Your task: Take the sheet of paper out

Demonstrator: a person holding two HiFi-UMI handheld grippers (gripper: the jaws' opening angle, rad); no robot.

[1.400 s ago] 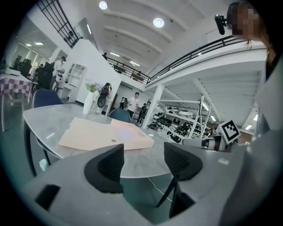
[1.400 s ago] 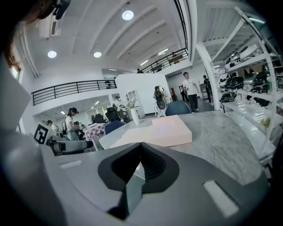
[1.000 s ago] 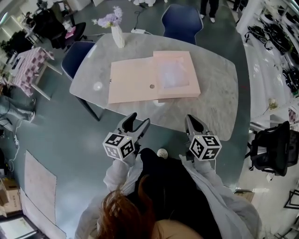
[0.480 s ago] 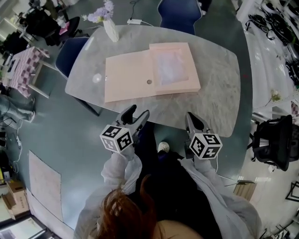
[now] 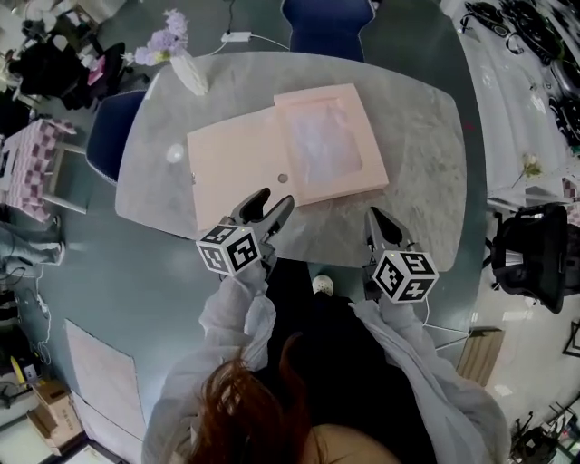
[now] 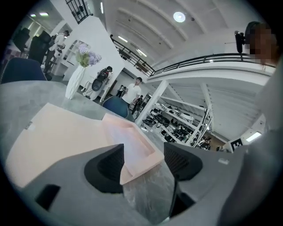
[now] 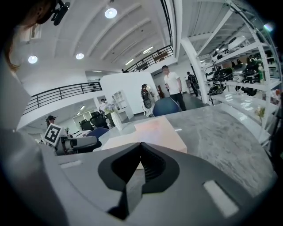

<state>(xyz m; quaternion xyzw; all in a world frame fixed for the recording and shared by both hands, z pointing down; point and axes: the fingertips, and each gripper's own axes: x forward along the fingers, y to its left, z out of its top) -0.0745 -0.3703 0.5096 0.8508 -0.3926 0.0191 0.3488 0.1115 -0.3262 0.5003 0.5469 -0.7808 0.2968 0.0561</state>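
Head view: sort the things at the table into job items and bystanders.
Job:
pink case, lying open
sheet of paper, in the case's rimmed half
left gripper, jaws apart
right gripper, jaws together

Bystanders:
vase of flowers
blue chair
table, support only

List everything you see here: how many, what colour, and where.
grey marble table: one, grey, centre
flat pink cardboard folder: one, pink, open on table
whitish translucent sheet: one, in folder's right half
white vase of purple flowers: one, table's far-left corner
blue chairs: two, behind and left of table
black office chair: one, right of table
left claw: one, grey, open, at folder's near edge
right claw: one, grey, shut, at table's near edge
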